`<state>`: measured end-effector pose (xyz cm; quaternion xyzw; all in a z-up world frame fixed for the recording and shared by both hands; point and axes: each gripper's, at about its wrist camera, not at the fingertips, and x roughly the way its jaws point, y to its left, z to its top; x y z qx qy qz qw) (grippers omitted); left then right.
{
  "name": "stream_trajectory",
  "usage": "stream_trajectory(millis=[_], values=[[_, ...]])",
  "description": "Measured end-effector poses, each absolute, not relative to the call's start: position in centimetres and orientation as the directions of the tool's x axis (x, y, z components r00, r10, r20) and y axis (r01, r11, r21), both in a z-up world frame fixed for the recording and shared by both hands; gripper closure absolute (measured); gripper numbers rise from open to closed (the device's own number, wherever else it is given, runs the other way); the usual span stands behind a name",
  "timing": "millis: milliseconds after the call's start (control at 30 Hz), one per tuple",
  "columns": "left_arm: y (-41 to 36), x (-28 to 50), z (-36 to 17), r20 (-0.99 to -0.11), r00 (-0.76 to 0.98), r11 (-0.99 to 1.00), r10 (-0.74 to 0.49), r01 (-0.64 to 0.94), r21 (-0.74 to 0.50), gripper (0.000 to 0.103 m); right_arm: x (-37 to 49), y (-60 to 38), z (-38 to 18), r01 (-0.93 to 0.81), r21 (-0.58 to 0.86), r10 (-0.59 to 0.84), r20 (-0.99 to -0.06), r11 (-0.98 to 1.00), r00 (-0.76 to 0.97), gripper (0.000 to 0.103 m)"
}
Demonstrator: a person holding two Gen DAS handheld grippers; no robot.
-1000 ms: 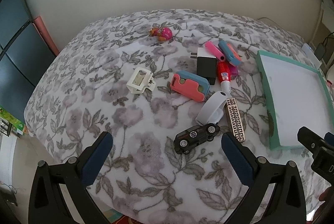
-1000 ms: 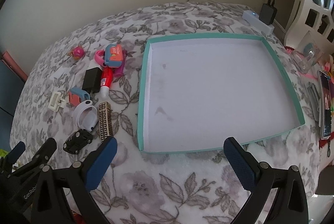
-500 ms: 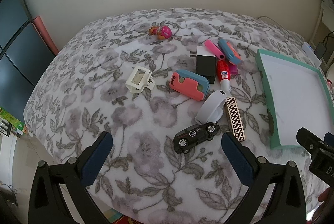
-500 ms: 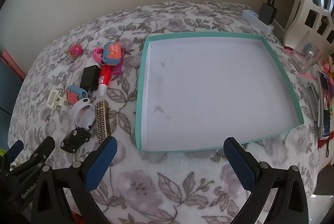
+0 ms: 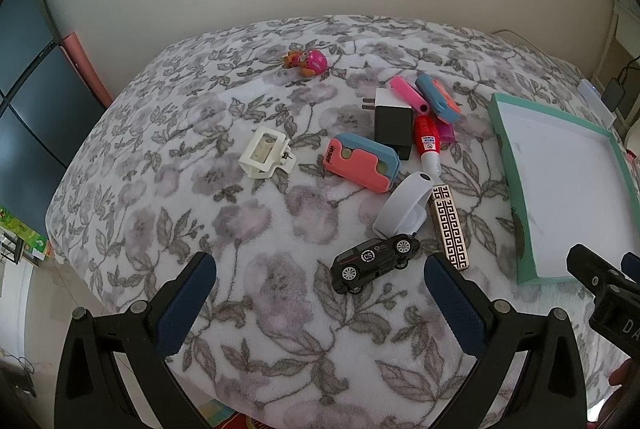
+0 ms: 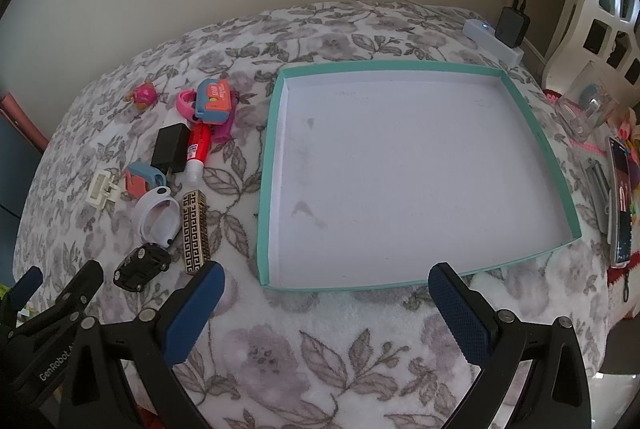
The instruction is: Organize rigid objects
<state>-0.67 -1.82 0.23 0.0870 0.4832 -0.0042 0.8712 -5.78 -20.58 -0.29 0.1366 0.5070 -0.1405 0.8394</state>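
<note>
Your left gripper and right gripper match: black angular frames, silver screw heads at the joints, dark blue textured pads. White "GenRobot" lettering marks one black body.

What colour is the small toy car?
The small toy car is black, clearest in the left wrist view.

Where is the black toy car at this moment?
In the left wrist view the black toy car lies on the floral blanket, nearest the open left gripper, below the white band.
</note>
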Motion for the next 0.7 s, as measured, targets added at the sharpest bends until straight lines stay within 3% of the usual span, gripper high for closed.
stream_trajectory(millis=[700], values=[[-2.0,0.1,-0.8,-0.874,0.485,0.982,0.034,0.145,0.118,0.000,-5.1,-19.9,-0.3,0.351,0.061,-0.104,-0.896,0.935,0.433,0.000]])
